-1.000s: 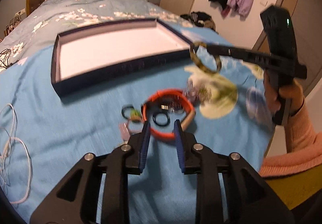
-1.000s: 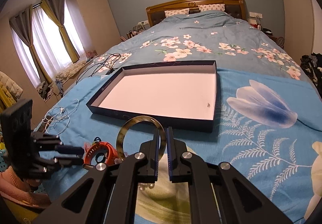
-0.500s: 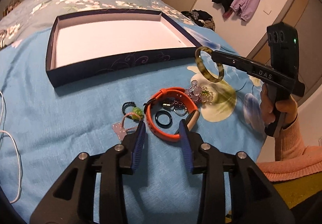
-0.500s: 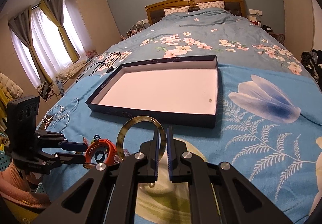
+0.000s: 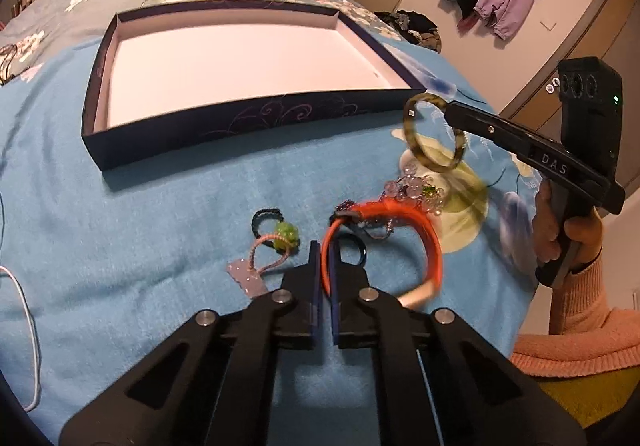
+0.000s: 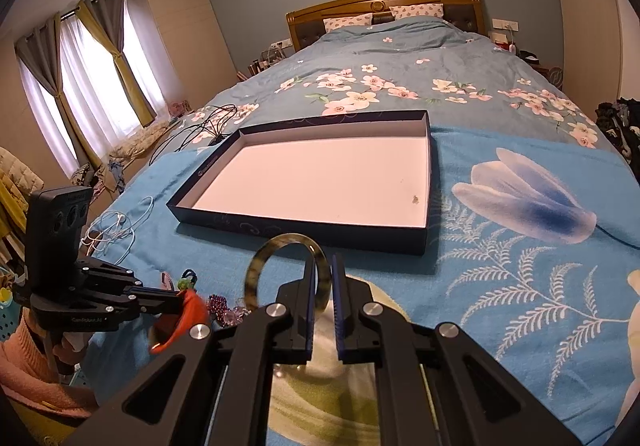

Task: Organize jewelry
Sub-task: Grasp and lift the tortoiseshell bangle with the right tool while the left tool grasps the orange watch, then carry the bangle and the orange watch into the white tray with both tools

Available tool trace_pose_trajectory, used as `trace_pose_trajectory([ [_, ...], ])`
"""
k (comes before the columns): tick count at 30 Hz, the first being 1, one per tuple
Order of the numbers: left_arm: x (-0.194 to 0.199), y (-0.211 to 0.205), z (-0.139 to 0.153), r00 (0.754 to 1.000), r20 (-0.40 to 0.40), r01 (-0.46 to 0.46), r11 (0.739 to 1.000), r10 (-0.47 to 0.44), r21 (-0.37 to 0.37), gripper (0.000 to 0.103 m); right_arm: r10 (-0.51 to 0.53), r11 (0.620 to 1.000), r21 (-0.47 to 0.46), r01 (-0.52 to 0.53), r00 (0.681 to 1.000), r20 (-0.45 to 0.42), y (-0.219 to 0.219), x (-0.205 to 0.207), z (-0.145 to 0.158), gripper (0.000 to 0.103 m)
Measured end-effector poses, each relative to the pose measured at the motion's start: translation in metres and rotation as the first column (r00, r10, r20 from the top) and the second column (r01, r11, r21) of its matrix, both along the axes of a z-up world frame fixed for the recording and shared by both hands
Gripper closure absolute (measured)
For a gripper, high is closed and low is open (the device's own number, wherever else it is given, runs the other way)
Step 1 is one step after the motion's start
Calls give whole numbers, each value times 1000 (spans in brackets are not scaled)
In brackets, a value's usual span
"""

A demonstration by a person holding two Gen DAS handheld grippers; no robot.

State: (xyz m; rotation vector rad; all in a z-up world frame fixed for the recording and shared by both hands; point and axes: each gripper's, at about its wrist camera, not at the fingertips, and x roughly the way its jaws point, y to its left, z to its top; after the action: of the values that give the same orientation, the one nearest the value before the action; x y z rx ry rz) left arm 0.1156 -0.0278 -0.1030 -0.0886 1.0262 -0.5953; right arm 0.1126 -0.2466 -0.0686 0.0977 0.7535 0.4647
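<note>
While the left gripper [image 5: 325, 266] pinches the orange band [image 5: 430, 246], the right gripper [image 6: 321, 278] clamps a bangle [image 6: 256, 266] just short of the tray [image 6: 427, 181] ahead.

"DAS" in white on the right gripper [image 5: 448, 110] arm, other print illegible

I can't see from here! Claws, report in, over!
Left claw shut on orange band. Right claw shut on mottled bangle, short of the tray. Nothing blocking the tray.
</note>
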Motion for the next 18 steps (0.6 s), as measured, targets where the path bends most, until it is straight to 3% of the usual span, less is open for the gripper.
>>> trace_pose_trajectory([
  [10,-1,25,44,994,92,-42,993,52,-110,99,6,1000,15,-6,1000,27,-1,10,12,96],
  [18,62,50,70,967,136,-202,974,215,-101,99,-9,1000,19,8,999,53,11,56,27,96],
])
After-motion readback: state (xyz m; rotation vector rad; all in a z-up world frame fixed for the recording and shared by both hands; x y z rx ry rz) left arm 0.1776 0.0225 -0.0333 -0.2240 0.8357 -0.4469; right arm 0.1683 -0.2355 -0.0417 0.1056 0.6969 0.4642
